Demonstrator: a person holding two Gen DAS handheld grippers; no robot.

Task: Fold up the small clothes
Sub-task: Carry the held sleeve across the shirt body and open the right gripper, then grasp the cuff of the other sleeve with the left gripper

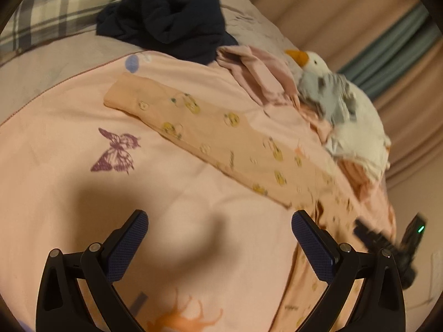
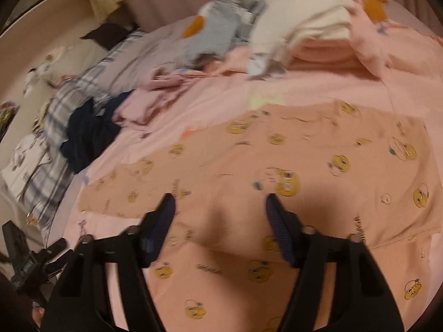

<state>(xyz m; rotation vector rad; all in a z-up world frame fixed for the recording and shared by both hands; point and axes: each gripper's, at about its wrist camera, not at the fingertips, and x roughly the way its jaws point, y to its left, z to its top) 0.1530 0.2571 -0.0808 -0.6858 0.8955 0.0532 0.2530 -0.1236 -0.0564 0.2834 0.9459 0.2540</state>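
printed peach garment spread on the bed, both grippers wide

a peach garment [image 2: 277,149] printed with yellow cartoon faces is being seen lying flat on the pink bedsheet [image 1: 69,138], with one long narrow part [image 1: 193,121] stretched diagonally across the left wrist view. the right gripper [image 2: 220,207] is being held just above the garment with its jaws spread wide and nothing between them. the left gripper [image 1: 220,229] is being held over bare sheet beside the garment's edge, jaws likewise wide apart and holding nothing. a crumpled dark navy garment [image 1: 166,22] and a bunched pink garment [image 1: 257,74] are being shown further up the bed, close together. a plush goose [image 1: 337,96] with an orange beak is being shown lying beside the pink garment. a purple butterfly print [image 1: 116,152] is being shown on the sheet.
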